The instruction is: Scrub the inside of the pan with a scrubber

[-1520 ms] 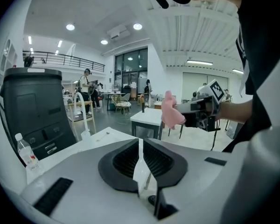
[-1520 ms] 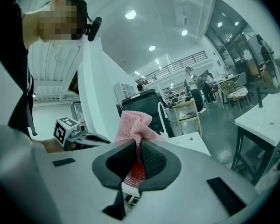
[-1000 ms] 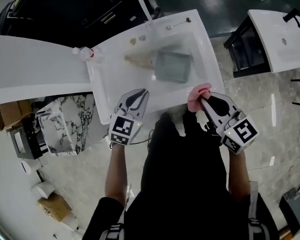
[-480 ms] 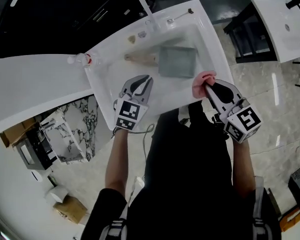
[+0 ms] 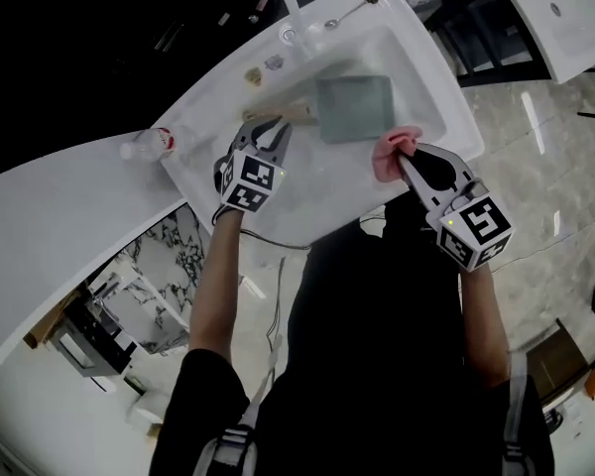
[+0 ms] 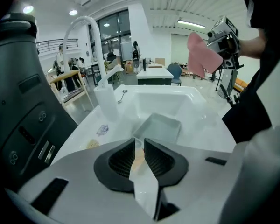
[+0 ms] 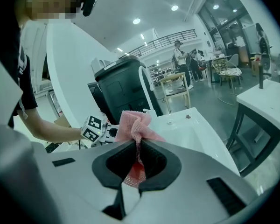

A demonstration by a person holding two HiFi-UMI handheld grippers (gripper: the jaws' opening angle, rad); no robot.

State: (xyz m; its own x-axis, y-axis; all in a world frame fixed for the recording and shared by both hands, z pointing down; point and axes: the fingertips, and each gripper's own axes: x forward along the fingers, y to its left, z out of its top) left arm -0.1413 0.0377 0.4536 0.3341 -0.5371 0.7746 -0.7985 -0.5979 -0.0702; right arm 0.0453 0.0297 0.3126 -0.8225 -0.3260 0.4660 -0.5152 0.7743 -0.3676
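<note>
A square grey pan (image 5: 355, 107) with a wooden handle (image 5: 290, 114) lies in the white sink (image 5: 428, 79). My left gripper (image 5: 276, 124) hangs over the basin, its tips close to the handle, jaws shut with nothing in them. In the left gripper view the pan (image 6: 161, 127) lies just beyond the shut left gripper (image 6: 139, 141). My right gripper (image 5: 402, 152) is at the sink's near rim, shut on a pink mesh scrubber (image 5: 389, 153). The right gripper view shows the scrubber (image 7: 137, 122) bunched between the jaws of the right gripper (image 7: 137, 146).
A tall faucet (image 6: 86, 29) stands at the sink's back, with a spoon (image 5: 347, 13) and small scraps (image 5: 254, 74) on the rim. A plastic bottle (image 5: 144, 145) lies on the white counter (image 5: 69, 206) to the left. A marbled cabinet (image 5: 169, 266) stands below.
The left gripper has gone forward and down from the sink's near edge to over the basin, up to the pan handle. The right gripper with the scrubber has lowered a little toward the rim.
</note>
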